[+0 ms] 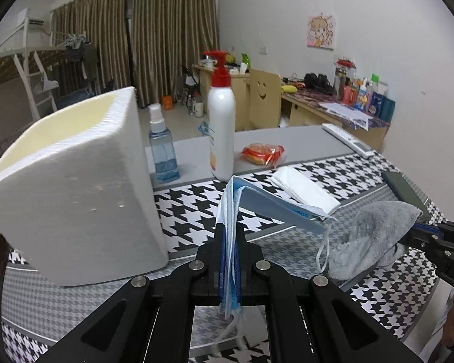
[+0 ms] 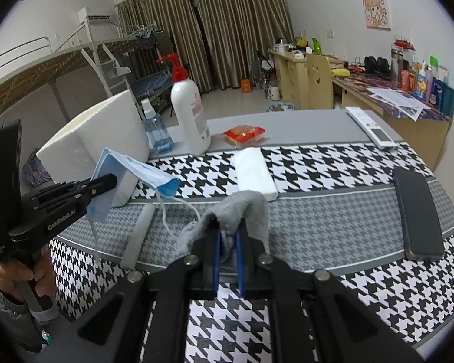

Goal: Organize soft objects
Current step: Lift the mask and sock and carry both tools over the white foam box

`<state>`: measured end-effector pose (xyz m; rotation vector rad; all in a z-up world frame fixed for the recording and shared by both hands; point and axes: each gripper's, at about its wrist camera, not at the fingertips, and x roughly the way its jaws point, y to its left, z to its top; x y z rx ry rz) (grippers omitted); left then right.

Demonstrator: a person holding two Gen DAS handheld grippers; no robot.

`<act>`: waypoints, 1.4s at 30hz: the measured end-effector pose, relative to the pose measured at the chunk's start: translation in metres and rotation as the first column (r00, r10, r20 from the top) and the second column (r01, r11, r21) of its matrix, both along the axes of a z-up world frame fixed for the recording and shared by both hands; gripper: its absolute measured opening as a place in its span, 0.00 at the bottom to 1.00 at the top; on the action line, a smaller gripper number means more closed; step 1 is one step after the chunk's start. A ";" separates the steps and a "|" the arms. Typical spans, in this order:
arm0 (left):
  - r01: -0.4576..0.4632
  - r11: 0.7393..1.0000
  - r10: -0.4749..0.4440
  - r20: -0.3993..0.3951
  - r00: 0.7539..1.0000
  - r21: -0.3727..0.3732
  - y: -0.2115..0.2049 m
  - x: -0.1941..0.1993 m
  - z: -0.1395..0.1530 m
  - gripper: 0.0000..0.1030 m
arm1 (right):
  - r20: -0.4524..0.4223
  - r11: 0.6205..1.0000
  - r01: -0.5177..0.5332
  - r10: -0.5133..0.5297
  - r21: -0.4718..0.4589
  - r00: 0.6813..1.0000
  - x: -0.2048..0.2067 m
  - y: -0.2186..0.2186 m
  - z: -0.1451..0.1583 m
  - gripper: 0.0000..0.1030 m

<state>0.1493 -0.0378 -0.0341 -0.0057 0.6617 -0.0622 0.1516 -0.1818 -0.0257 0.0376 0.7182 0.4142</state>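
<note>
the left gripper has its jaws pinching a blue face mask that droops past the tips, while the right gripper pinches a grey cloth; the mask's dangling ear loop, beside the cloth, could snag it when they part.

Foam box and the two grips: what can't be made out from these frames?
- Foam box interior: both views, hidden by its near wall.
- Dark patterned item behind the box: right wrist view, mostly hidden by the left gripper.
- Face mask pinch point: left wrist view, covered by the mask's own folds.
- Bottle label: too small.
</note>
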 end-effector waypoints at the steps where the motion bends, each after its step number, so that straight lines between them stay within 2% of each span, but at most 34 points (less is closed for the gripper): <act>1: -0.002 1.000 0.002 0.006 1.000 -0.002 0.002 -0.003 0.002 0.05 | 0.005 1.000 -0.001 0.001 0.003 1.000 -0.001 0.001 0.001 0.12; 11: -0.004 1.000 0.002 0.072 0.997 0.022 0.011 -0.023 0.023 0.05 | 0.075 0.999 -0.031 0.031 0.009 0.997 -0.009 0.013 0.019 0.12; 23: -0.025 1.000 0.022 0.140 0.990 0.018 0.029 -0.041 0.046 0.05 | 0.115 0.998 -0.056 0.054 0.016 0.992 -0.011 0.028 0.034 0.12; 33: -0.053 0.998 0.049 0.192 0.980 0.016 0.038 -0.045 0.065 0.05 | 0.138 0.997 -0.082 0.079 0.011 0.987 -0.011 0.041 0.046 0.12; 42: -0.071 0.997 0.068 0.207 0.976 0.008 0.048 -0.046 0.074 0.05 | 0.183 0.995 -0.101 0.101 -0.007 0.978 -0.012 0.057 0.060 0.12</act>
